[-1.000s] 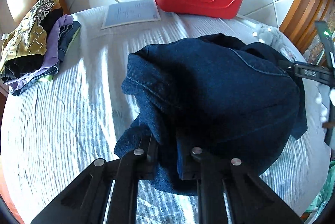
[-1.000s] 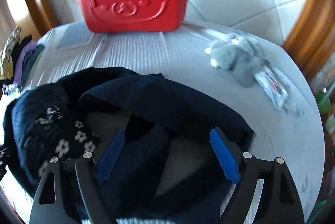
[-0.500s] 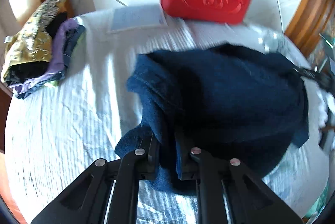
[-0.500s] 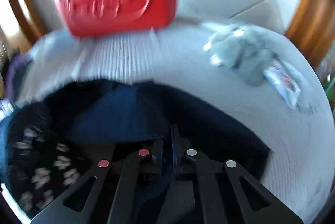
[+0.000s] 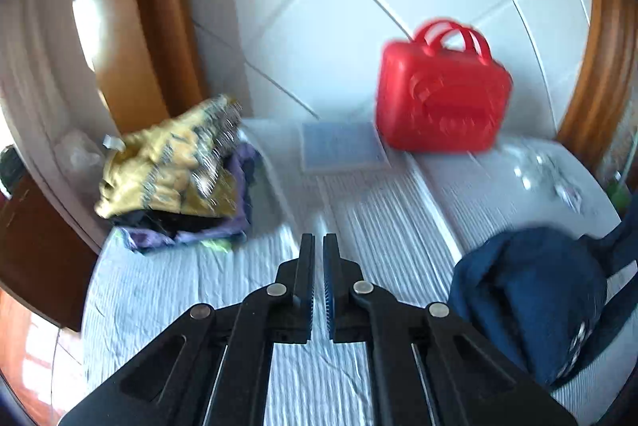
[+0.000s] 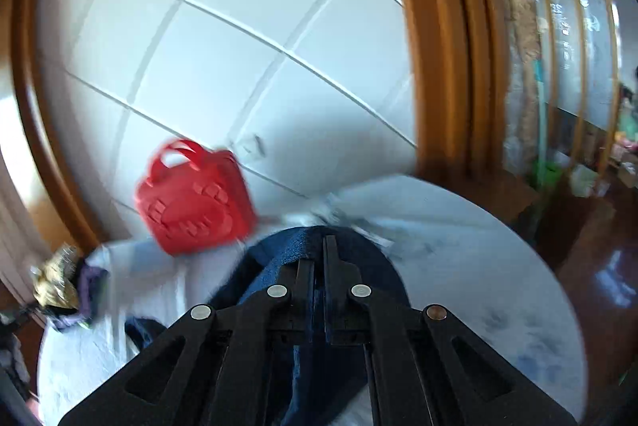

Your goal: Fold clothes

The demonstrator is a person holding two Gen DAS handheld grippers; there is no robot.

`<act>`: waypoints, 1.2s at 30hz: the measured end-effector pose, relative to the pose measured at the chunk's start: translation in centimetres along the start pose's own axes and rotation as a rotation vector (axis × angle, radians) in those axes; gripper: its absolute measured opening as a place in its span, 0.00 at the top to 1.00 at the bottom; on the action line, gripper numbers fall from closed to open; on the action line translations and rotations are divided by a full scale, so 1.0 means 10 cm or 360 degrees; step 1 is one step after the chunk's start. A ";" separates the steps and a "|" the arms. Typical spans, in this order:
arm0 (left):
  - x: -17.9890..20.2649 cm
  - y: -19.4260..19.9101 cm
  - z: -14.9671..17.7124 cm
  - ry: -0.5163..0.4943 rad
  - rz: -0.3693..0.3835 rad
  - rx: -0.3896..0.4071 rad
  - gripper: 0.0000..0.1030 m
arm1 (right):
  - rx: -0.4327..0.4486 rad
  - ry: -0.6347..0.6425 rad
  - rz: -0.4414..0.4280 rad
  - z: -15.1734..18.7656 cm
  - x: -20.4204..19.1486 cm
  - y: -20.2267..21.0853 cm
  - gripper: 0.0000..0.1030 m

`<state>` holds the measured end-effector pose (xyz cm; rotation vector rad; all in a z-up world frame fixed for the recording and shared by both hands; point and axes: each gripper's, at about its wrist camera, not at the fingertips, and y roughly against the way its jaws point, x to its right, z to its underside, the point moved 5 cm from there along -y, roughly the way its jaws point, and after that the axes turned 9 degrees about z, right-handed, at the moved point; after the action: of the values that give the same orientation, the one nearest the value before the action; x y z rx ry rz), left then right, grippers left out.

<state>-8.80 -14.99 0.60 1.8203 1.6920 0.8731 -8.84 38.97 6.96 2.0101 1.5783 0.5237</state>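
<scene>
A dark blue denim garment [image 5: 526, 298] lies bunched at the right of the white-covered table [image 5: 167, 298], with a flowered lining showing at its lower edge. My left gripper [image 5: 318, 238] hovers over bare cloth to the garment's left, shut with nothing between its blue pads. In the right wrist view my right gripper [image 6: 318, 240] is shut on the blue garment [image 6: 303, 242]. The fabric drapes over and below its fingers, raised above the table [image 6: 458, 246]. Both views are motion-blurred.
A stack of folded clothes [image 5: 171, 171] with a yellow patterned piece on top sits at the table's far left. A red bear-face case [image 5: 442, 99] stands against the white tiled wall, with a paper sheet [image 5: 343, 147] beside it. Wooden frames flank the wall.
My left gripper let go of the blue garment and swung left and upward. My right gripper went from open to shut on the garment and lifted it.
</scene>
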 end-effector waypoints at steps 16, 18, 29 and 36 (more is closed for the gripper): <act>1.49 -1.06 0.95 -0.0174 0.0424 -0.0431 0.61 | -0.0594 -0.0109 -0.0266 1.69 0.01 -0.24 0.56; 1.58 -1.18 1.04 -0.0188 0.0403 -0.0460 0.61 | -0.0552 -0.0206 -0.0192 1.69 0.20 -0.23 0.56; 1.62 -1.36 1.31 -0.0111 0.0358 -0.0526 0.61 | -0.0765 -0.0216 -0.0693 2.02 -0.45 -0.26 0.55; 1.64 -1.38 1.40 -0.0112 0.0370 -0.0548 0.61 | -0.0965 -0.0399 -0.0744 2.29 -0.72 -0.81 0.55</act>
<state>-7.33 3.59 -16.99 1.8028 1.2138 1.1050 -3.13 29.66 -15.94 1.1634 1.4439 0.4673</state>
